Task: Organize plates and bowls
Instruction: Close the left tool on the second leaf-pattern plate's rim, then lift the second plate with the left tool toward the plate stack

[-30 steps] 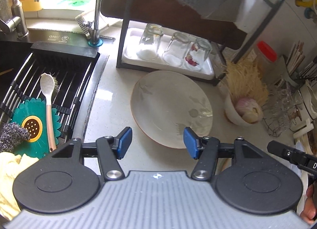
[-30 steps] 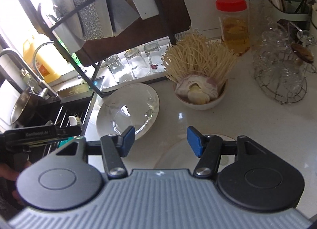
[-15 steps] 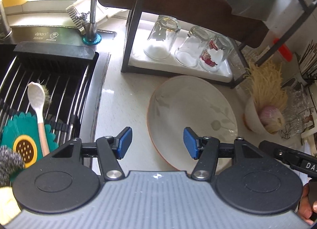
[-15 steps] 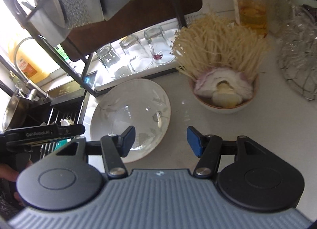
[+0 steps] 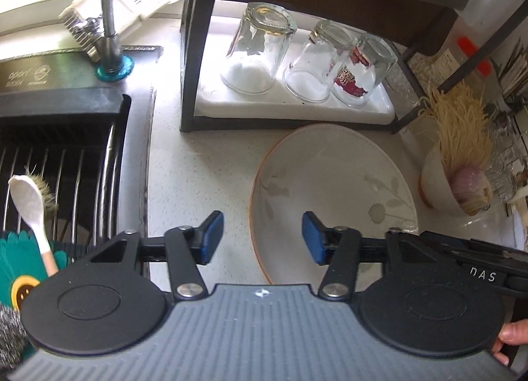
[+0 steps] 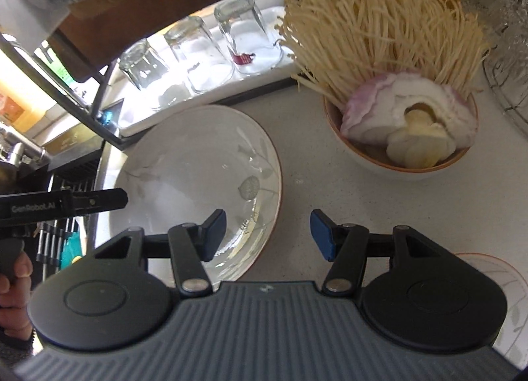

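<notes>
Left tool is released, pads wide apart, nothing between them; it hovers over the near-left rim of the plate, w/ one pad over bare counter and the other over the plate. Right tool is released too, gripping nothing, its gap straddling the plate's right rim: left pad above the plate, right pad above counter. The plate, white w/ leaf print and orange edge, lies flat on the counter just in front of the dish rack, near the counter's sink-side edge. Three glasses stand upside down on the rack's white tray. A bowl w/ onion, garlic & enoki mushrooms sits right of the plate, apart from it. Another plate shows partly at the right tool's lower right. A sink w/ a white spoon lies left of the counter.
</notes>
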The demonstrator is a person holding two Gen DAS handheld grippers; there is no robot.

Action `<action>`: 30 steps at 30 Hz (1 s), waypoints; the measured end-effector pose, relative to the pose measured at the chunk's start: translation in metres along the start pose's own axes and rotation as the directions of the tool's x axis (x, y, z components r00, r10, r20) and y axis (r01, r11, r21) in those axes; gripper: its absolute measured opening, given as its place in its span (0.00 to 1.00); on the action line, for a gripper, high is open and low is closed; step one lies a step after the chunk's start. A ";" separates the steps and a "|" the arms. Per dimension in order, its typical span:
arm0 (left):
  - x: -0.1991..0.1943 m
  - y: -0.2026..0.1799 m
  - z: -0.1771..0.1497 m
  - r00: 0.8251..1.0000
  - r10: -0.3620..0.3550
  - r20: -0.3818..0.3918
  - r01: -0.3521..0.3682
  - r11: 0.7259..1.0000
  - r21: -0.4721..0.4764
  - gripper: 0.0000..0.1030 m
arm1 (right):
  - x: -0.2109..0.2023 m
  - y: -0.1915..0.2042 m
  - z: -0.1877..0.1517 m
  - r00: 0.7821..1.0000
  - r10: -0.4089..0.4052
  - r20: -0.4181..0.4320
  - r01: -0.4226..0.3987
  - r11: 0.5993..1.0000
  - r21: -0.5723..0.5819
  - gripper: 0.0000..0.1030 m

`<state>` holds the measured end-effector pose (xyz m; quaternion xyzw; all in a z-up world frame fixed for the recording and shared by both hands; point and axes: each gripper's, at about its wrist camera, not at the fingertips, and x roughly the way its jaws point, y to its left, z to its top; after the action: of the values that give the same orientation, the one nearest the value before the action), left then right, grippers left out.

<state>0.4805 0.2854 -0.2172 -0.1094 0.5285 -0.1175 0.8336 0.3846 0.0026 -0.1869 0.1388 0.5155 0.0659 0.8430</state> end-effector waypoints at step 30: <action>0.037 0.002 0.021 0.996 -0.063 -0.056 0.068 0.993 0.096 0.17 | 0.024 0.010 0.009 1.000 0.009 -0.023 -0.010 0.999 -0.043 0.26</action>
<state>0.5150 0.2770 -0.2404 -0.0824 0.5401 -0.1733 0.8194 0.4039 0.0167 -0.2000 0.1221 0.5227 0.0826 0.8397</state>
